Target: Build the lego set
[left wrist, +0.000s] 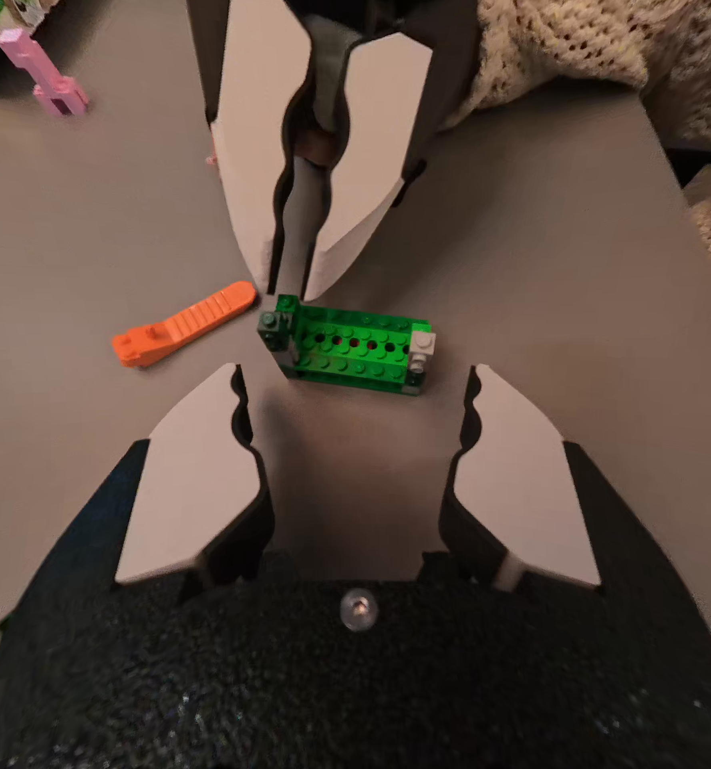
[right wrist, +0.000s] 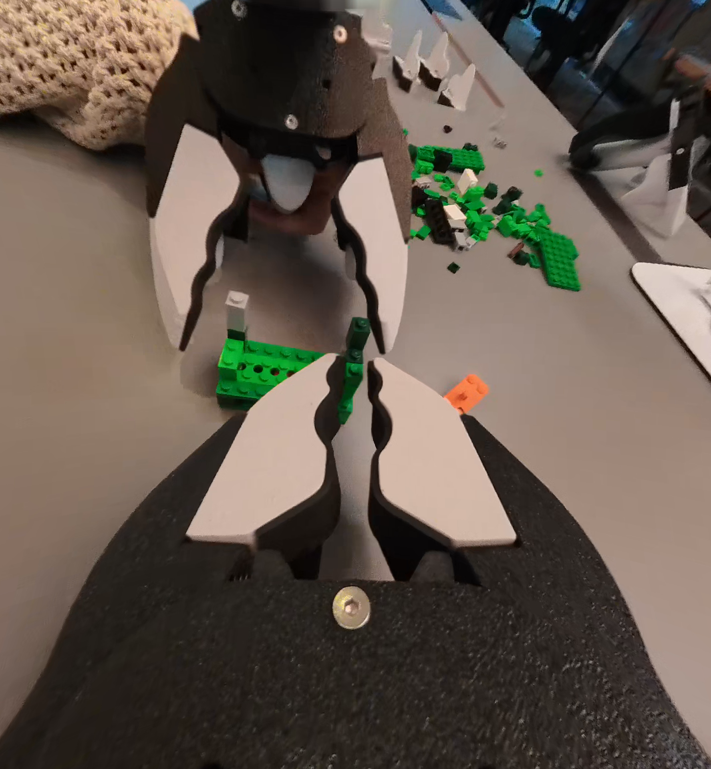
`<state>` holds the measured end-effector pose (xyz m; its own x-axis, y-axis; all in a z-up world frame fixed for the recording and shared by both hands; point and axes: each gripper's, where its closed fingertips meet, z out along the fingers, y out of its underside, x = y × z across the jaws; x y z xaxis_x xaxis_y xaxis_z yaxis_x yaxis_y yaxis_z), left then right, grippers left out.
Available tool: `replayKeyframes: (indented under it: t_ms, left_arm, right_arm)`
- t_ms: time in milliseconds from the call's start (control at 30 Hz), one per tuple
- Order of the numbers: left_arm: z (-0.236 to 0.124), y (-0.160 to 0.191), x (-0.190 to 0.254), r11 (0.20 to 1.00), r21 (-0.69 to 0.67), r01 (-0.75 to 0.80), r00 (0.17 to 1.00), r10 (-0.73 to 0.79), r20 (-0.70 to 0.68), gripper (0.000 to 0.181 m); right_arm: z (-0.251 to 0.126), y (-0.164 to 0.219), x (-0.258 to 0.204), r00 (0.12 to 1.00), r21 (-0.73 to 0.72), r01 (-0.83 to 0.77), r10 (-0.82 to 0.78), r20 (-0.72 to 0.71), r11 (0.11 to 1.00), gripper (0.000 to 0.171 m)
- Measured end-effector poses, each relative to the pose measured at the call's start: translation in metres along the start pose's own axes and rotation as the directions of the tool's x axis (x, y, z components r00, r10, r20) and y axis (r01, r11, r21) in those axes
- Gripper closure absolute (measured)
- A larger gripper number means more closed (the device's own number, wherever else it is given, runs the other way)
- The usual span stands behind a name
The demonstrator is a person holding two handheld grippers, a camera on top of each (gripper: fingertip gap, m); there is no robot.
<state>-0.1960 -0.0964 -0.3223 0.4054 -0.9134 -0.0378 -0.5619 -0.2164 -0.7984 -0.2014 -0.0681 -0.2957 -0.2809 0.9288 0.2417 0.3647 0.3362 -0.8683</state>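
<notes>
Left wrist view: left hand-held gripper spread wide, empty, hovering just near of green lego build on grey counter. Right hand-held gripper comes from far side, fingers nearly together, tips at build's left post; actual contact unclear. Orange brick separator left of build. Pink lego piece far left.

Right wrist view: right hand-held gripper narrowly parted around dark green post at build's right end. Grey post on left end. Left hand-held gripper spread beyond build. Loose green brick pile far right.
</notes>
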Motion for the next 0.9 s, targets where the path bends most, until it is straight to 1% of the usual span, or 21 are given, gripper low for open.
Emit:
replayKeyframes:
  t_ms: [67, 100, 233, 300, 367, 467, 533, 567, 667, 767, 833, 900]
  left_arm:
    - [-0.003, -0.002, -0.002, 1.000, 0.005, -0.028, 0.999, 0.028, 0.019, 0.085]
    - [-0.008, -0.005, -0.004, 0.999, 0.025, -0.039, 0.999, 0.038, 0.031, 0.091]
    - [-0.038, -0.026, -0.016, 0.978, 0.202, -0.044, 0.997, 0.029, 0.077, 0.123]
    - [-0.045, -0.034, -0.020, 0.965, 0.260, -0.038, 0.996, 0.015, 0.086, 0.133]
    - [-0.045, -0.037, -0.021, 0.963, 0.268, -0.029, 0.997, 0.008, 0.079, 0.133]
    - [-0.046, -0.037, -0.020, 0.963, 0.271, -0.013, 0.998, -0.003, 0.062, 0.127]
    - [-0.048, -0.037, -0.020, 0.962, 0.274, -0.012, 0.998, -0.007, 0.069, 0.128]
    - [-0.048, -0.038, -0.022, 0.960, 0.280, -0.021, 0.996, -0.003, 0.086, 0.130]
    - [-0.043, -0.037, -0.029, 0.963, 0.267, -0.040, 0.991, 0.004, 0.131, 0.145]
    - [-0.031, -0.033, -0.029, 0.970, 0.240, -0.029, 0.995, 0.004, 0.102, 0.157]
    - [-0.027, -0.029, -0.028, 0.974, 0.226, -0.013, 0.997, -0.005, 0.079, 0.159]
    - [-0.028, -0.026, -0.026, 0.976, 0.216, 0.009, 0.998, -0.022, 0.058, 0.157]
  right_arm:
    - [0.001, -0.002, 0.002, 1.000, 0.013, -0.011, 0.010, 0.014, 1.000, 0.162]
    - [0.002, -0.002, 0.002, 0.999, 0.010, -0.019, 0.019, 0.028, 1.000, 0.161]
    - [0.005, 0.001, 0.001, 0.999, -0.011, -0.018, 0.019, 0.049, 1.000, 0.157]
    - [0.006, 0.001, 0.003, 0.998, -0.015, -0.022, 0.023, 0.052, 1.000, 0.158]
    - [0.007, 0.001, 0.004, 0.998, -0.015, -0.029, 0.030, 0.053, 0.999, 0.158]
    - [0.006, 0.000, 0.006, 0.998, -0.007, -0.039, 0.040, 0.045, 0.999, 0.158]
    - [0.005, -0.001, 0.007, 0.998, 0.002, -0.042, 0.042, 0.038, 0.999, 0.158]
    - [0.005, -0.001, 0.008, 0.998, 0.004, -0.047, 0.046, 0.036, 0.999, 0.158]
    - [0.006, 0.001, 0.008, 0.998, -0.012, -0.056, 0.056, 0.039, 0.998, 0.158]
    - [0.007, 0.001, 0.007, 0.997, -0.015, -0.054, 0.055, 0.050, 0.998, 0.159]
    - [0.007, 0.001, 0.007, 0.997, -0.016, -0.059, 0.060, 0.053, 0.998, 0.160]
    - [0.008, 0.001, 0.006, 0.996, -0.018, -0.068, 0.069, 0.061, 0.998, 0.161]
